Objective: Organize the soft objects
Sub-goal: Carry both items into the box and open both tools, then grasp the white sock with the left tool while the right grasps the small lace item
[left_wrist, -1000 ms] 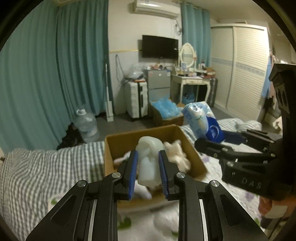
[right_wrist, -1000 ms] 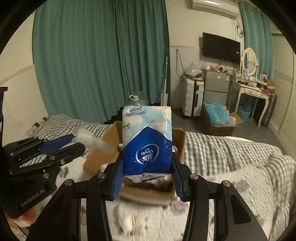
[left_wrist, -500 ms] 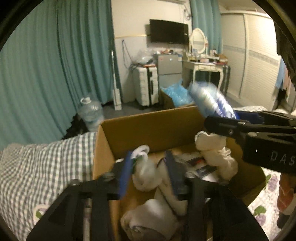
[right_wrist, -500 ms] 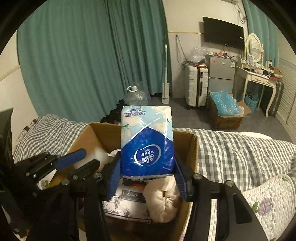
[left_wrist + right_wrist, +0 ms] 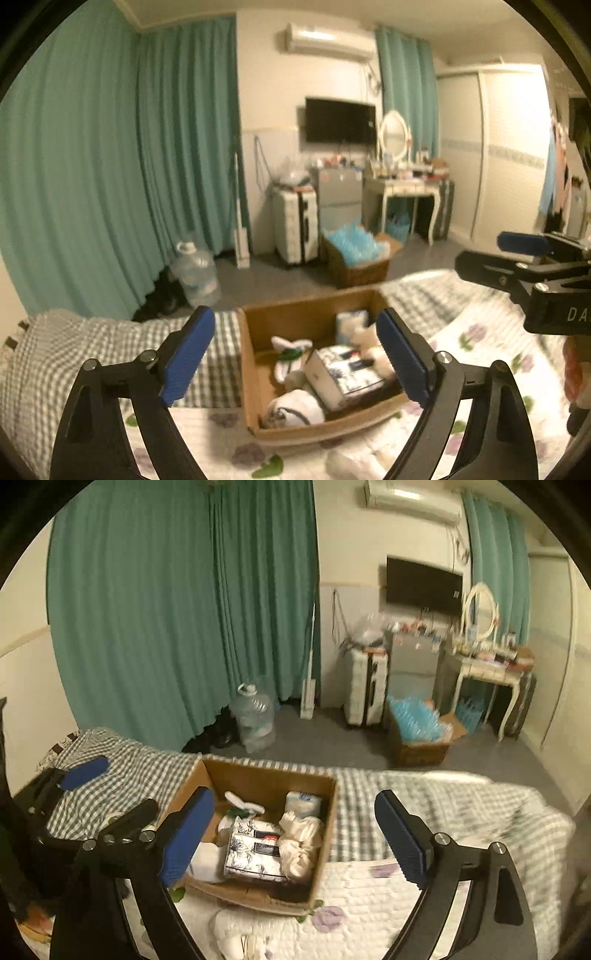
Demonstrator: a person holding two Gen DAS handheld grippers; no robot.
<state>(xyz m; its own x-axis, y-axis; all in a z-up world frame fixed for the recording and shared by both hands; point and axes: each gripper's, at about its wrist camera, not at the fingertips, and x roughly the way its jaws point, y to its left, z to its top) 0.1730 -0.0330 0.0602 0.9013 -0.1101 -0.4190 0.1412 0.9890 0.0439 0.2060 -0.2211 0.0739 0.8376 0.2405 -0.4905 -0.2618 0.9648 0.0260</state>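
Note:
A brown cardboard box (image 5: 255, 373) (image 5: 325, 812) sits on the bed. Inside lie the blue Vinda tissue pack (image 5: 349, 325) (image 5: 303, 803), a floral tissue box (image 5: 341, 373) (image 5: 255, 849), a cream plush toy (image 5: 301, 843), a white slipper-like item (image 5: 290, 345) (image 5: 243, 803) and a white rolled cloth (image 5: 295, 408). My left gripper (image 5: 295, 358) is open and empty above the box's near side; it also shows in the right wrist view (image 5: 107, 790). My right gripper (image 5: 293, 838) is open and empty above the box; it also shows in the left wrist view (image 5: 506, 254).
The bed has a grey checked sheet (image 5: 74, 350) and a white floral quilt (image 5: 369, 915). A white soft item (image 5: 236, 934) lies on the quilt in front of the box. Beyond the bed stand a water jug (image 5: 255, 716), a suitcase (image 5: 365, 690) and a box of blue things (image 5: 417, 727).
Both grippers opened and pulled back up from the box. The tissue pack left the right gripper and the white soft item left the left one; both now lie inside the box.

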